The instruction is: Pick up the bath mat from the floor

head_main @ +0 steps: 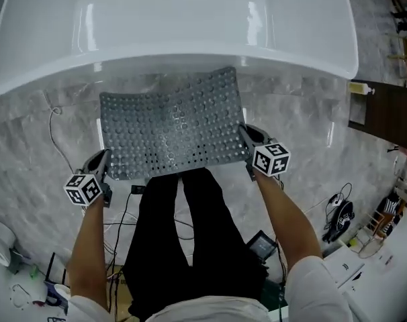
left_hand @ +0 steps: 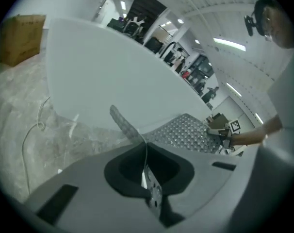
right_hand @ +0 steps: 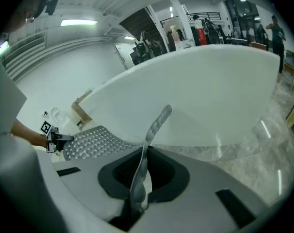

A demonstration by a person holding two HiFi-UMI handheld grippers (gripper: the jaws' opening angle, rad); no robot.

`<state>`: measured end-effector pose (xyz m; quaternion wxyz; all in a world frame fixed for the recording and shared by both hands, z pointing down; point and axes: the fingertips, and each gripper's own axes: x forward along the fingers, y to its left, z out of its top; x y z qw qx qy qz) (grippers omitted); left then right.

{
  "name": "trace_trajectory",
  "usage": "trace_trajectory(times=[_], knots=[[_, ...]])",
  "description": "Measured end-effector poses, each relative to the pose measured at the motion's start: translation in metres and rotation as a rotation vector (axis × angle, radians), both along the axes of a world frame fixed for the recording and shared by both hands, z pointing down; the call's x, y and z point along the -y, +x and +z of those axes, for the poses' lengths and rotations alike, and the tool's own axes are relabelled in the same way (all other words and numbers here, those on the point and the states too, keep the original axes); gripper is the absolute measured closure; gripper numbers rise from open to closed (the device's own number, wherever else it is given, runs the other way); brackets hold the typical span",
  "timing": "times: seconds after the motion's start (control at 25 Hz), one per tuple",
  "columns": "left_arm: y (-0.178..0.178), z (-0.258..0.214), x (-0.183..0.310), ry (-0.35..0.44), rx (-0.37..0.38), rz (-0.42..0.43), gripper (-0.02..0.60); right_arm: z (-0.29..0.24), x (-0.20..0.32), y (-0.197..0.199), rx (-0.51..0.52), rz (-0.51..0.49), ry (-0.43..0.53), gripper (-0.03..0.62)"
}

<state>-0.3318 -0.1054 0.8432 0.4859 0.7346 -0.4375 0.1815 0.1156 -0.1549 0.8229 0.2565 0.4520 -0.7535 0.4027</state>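
Note:
The grey studded bath mat hangs in the air in front of the white bathtub, held flat and spread between both grippers. My left gripper is shut on the mat's near left corner, and my right gripper is shut on its near right edge. In the left gripper view the mat runs edge-on out of the closed jaws toward the other gripper. The right gripper view shows the mat the same way, its edge pinched between the jaws. The mat's far edge curls up slightly near the tub.
The white bathtub fills the far side, on a marbled grey floor. A white cable lies on the floor at left. Dark legs stand below the mat. Cables and gear clutter the right, beside a dark cabinet.

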Motion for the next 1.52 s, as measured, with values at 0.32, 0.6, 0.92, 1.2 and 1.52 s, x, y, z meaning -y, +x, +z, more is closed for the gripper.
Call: trace_trajectory(times=[0.32, 0.6, 0.92, 1.2, 1.52], knots=[[0.002, -0.308, 0.038, 0.281, -0.079, 0.114, 0.569, -0.305, 0.011, -0.006, 0.142, 0.066, 0.263, 0.553], [-0.004, -0.568, 0.064, 0.641, -0.07, 0.141, 0.569, -0.57, 0.013, -0.033, 0.166, 0.019, 0.626, 0.553], [0.037, -0.78, 0.047, 1.067, 0.092, 0.195, 0.569, -0.759, -0.013, -0.036, 0.121, -0.015, 0.975, 0.553], [0.078, -0.85, -0.013, 1.232, 0.118, 0.11, 0.568, -0.821, -0.075, -0.018, 0.148, -0.02, 1.144, 0.553], [0.139, -0.831, -0.124, 1.21, 0.156, 0.111, 0.568, -0.79, -0.169, 0.04, 0.187, -0.057, 1.129, 0.552]])
